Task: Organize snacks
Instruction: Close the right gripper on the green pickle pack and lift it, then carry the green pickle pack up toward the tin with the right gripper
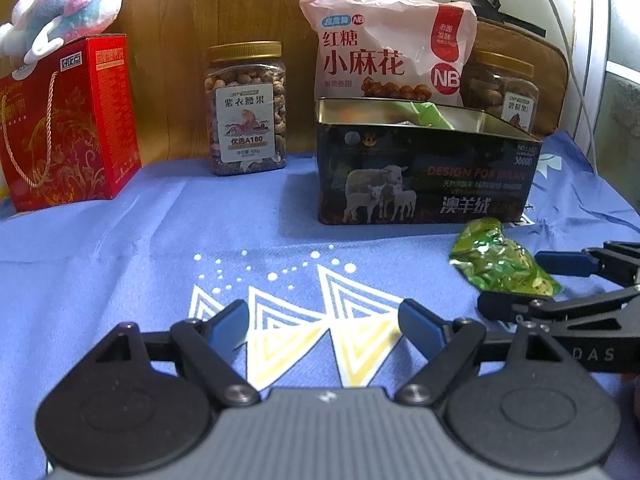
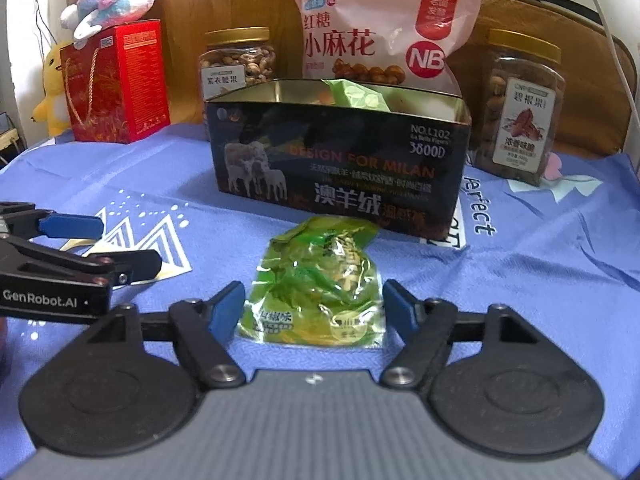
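A green shiny snack packet lies on the blue cloth just in front of an open black tin box. My right gripper is open, its blue fingers on either side of the packet's near end, apart from it. The packet also shows in the left wrist view, with the right gripper around it. The tin holds a green packet. My left gripper is open and empty over the cloth, left of the packet.
Behind the tin stand a pink snack bag, a cashew jar and a pecan jar. A red gift box with a plush toy on top stands at the far left. A wooden wall is behind.
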A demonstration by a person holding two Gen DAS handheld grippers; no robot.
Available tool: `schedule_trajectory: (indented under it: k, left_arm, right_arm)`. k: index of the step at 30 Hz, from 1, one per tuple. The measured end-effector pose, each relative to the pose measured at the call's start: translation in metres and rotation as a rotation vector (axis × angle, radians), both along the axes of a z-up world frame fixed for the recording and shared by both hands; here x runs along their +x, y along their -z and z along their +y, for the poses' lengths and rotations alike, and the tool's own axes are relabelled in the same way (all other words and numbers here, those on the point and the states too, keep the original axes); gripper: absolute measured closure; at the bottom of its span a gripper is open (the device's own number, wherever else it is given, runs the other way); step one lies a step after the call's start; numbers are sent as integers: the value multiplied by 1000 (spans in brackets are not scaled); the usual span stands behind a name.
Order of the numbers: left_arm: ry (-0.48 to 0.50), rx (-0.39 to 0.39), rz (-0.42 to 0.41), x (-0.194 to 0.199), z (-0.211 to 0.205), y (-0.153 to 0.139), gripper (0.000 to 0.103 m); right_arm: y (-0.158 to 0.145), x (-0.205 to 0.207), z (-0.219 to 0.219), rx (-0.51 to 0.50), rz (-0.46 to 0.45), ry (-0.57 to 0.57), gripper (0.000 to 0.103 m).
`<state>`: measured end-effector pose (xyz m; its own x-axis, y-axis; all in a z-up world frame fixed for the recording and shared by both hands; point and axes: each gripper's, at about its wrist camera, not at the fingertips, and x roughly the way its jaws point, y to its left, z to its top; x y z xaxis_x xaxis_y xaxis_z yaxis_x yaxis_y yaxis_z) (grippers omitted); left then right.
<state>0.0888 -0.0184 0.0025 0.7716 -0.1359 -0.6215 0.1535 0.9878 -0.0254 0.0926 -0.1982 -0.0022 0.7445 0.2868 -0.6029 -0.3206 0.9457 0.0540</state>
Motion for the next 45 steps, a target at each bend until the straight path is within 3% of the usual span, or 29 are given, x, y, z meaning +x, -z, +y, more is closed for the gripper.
schedule_trajectory:
  k: [2,13,15,17,22,25,27,28,30,31,32,45]
  left_arm:
    - [3,-13,-9,-1,1,-1,18]
    - [-6,-132,19,3,18,-1,16]
    - [-4,-135,17,2,17,-1,16]
    - [-1,-138,13,1,17,-1,16]
    - [2,-155,10,1,19,-2,15]
    - [2,-165,10,1,21,-2,15]
    - [2,-173,11,1,22,-2,15]
    - [3,-179,11,1,22,-2,15]
    - [3,-189,10,1,24,-2,15]
    - [4,-195,11,1,25,-2,15]
    - [4,-204,12,1,26,-2,14]
    - [-3,-318,19,4,42,-2,11]
  right_arm:
    - [-1,-3,2,-2,-15,-22,42]
    - [-2,-21,-8,90,-22,-18,68]
    - [-2,-23,-8,92,-25,-17,67]
    - [-4,-23,-9,91,-33,-4,50]
    - [-2,-5,-5,9,-19,-23,23]
    - [1,8,-2,13,13,-56,20]
    - [1,12,1,10,14,-90,27]
    - [0,11,3,19,16,-112,46]
    - [-3,12,7,31,31,-130,64]
    - [-4,11,8,47,39,-143,80]
    - [-5,9,10,57,44,-148,86]
    - [-15,-49,20,7,-39,-206,87]
